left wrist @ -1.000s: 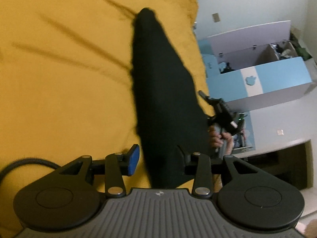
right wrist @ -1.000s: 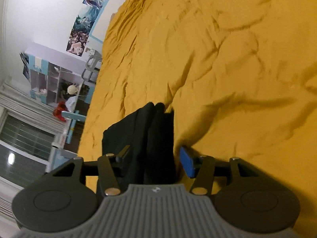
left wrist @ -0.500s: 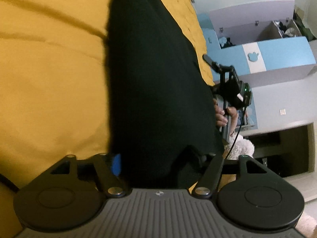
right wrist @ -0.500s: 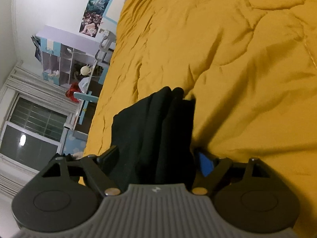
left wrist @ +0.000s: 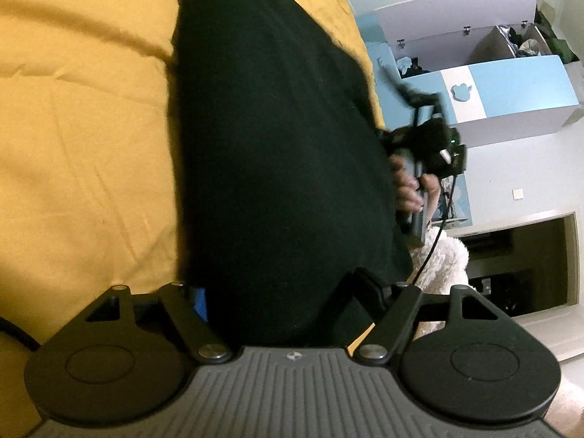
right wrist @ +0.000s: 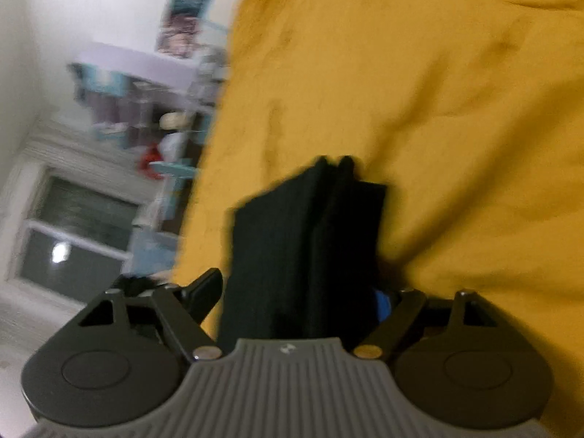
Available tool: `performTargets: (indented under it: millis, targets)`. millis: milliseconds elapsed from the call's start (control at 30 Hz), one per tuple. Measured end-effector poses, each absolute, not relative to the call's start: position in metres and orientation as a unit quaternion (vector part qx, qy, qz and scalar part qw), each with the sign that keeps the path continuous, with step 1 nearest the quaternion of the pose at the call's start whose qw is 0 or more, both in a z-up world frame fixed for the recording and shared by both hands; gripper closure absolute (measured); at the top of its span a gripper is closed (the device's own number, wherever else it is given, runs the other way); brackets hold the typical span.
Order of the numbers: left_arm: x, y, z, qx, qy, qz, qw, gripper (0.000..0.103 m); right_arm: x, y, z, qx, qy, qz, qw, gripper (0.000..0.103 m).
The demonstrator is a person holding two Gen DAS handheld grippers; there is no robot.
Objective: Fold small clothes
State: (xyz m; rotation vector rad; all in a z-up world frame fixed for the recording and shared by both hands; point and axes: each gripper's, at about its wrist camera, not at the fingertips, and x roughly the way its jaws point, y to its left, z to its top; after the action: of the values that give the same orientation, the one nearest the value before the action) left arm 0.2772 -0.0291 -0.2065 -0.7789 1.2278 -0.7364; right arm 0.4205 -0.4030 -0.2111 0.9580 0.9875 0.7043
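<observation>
A black garment (left wrist: 273, 127), folded into a long narrow band, lies on the yellow bed cover (left wrist: 80, 146). My left gripper (left wrist: 283, 292) straddles its near end; the jaws are opening and the cloth sits loose between them. In the right wrist view the other end of the garment (right wrist: 306, 226) shows stacked layers. My right gripper (right wrist: 297, 294) has the cloth between its jaws, which are closing slightly. Its left finger stands clear of the fabric and the blue pad (right wrist: 381, 304) is at the cloth's edge. The right gripper (left wrist: 423, 138) and the hand (left wrist: 408, 182) holding it show beyond the garment.
A blue and white cabinet (left wrist: 511, 87) stands past the bed's edge, with a white fluffy thing (left wrist: 445, 259) and a dark opening (left wrist: 522, 266) below it. A window (right wrist: 73, 241) and cluttered shelves (right wrist: 146, 102) lie left of the bed cover (right wrist: 438, 91).
Both grippers' jaws have spread wide off the black garment. The left gripper has moved in along the cloth, which now fills more of its view. The right view has swung and blurred.
</observation>
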Motion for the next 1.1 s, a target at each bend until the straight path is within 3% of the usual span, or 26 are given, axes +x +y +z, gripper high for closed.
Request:
performTargets:
  millis: [100, 200, 400, 500, 567, 700, 1100]
  targets:
    - [0.276, -0.028, -0.208, -0.349, 0.548, -0.328, 0.686, 0.017, 0.424, -0.391, -0.203, 0.424, 0.423, 0.330, 0.730, 0.027]
    - [0.274, -0.026, -0.204, -0.346, 0.546, -0.329, 0.688, 0.017, 0.439, -0.375, -0.212, 0.354, 0.485, 0.254, 0.758, 0.036]
    - [0.269, -0.032, -0.202, -0.353, 0.541, -0.316, 0.695, 0.015, 0.457, -0.372, -0.220, 0.383, 0.491, 0.256, 0.740, 0.031]
    - [0.266, -0.037, -0.201, -0.359, 0.541, -0.304, 0.697, 0.015, 0.456, -0.366, -0.216, 0.357, 0.489, 0.260, 0.752, 0.037]
    - [0.263, -0.041, -0.198, -0.353, 0.541, -0.288, 0.707, 0.020, 0.456, -0.362, -0.216, 0.346, 0.488, 0.254, 0.760, 0.046]
    - [0.259, -0.045, -0.194, -0.332, 0.536, -0.267, 0.729, 0.041, 0.451, -0.368, -0.220, 0.333, 0.488, 0.243, 0.769, 0.060]
    - [0.259, -0.037, -0.199, -0.369, 0.521, -0.250, 0.728, 0.065, 0.445, -0.364, -0.198, 0.313, 0.480, 0.227, 0.787, 0.071]
